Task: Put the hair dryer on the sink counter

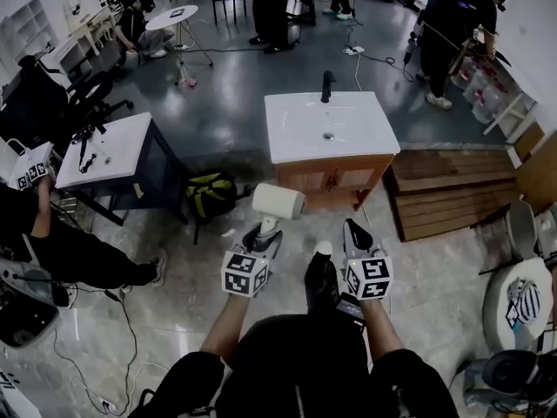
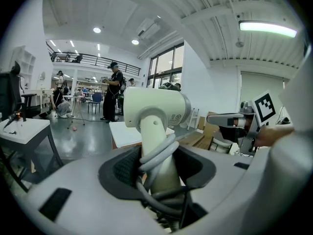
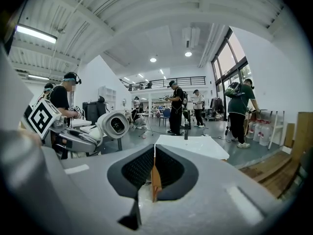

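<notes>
The white hair dryer (image 1: pixel 278 202) is held upright by its handle, with its grey cord wound round the handle (image 2: pixel 157 156). My left gripper (image 1: pixel 265 232) is shut on that handle, in the air a short way in front of the sink counter (image 1: pixel 296 131). The counter is a white top with a basin and a black faucet (image 1: pixel 327 85) on a wooden cabinet. My right gripper (image 1: pixel 355 233) is beside the left one, its jaws shut with nothing between them. In the right gripper view the dryer's barrel (image 3: pixel 115 125) is at the left and the counter (image 3: pixel 193 146) is straight ahead.
A white table (image 1: pixel 109 151) stands to the left, with a green backpack (image 1: pixel 211 194) on the floor beside it. Wooden pallets (image 1: pixel 452 190) lie right of the cabinet. Several people stand or sit around the room. Cables run over the floor (image 1: pixel 113 320).
</notes>
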Demonstrator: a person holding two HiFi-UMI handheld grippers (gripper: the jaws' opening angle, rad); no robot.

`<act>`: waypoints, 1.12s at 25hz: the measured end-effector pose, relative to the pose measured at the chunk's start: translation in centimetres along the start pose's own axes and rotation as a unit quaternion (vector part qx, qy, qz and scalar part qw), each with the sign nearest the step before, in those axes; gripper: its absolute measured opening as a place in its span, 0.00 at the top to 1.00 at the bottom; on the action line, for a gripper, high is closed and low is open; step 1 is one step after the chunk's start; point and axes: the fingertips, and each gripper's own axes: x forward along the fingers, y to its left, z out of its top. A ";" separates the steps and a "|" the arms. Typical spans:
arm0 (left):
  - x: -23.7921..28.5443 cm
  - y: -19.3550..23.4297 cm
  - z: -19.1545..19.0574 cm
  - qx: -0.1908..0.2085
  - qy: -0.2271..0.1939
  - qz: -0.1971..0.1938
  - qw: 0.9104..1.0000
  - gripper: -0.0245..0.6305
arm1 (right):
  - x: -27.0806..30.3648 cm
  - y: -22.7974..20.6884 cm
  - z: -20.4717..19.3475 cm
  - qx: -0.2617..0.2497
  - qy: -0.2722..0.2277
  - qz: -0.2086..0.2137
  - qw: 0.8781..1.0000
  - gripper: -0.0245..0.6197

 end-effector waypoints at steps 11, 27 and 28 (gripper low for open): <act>5.8 3.1 3.0 -0.004 0.001 0.016 1.000 0.65 | 7.0 -3.6 1.9 0.003 -0.002 0.020 1.000 0.95; 13.6 7.2 4.5 -0.013 0.013 0.039 0.999 0.65 | 14.4 -8.5 1.1 0.012 0.015 0.030 0.999 0.95; 14.0 7.4 4.6 -0.015 0.014 0.039 0.999 0.65 | 14.7 -8.8 1.2 0.013 0.015 0.030 0.999 0.95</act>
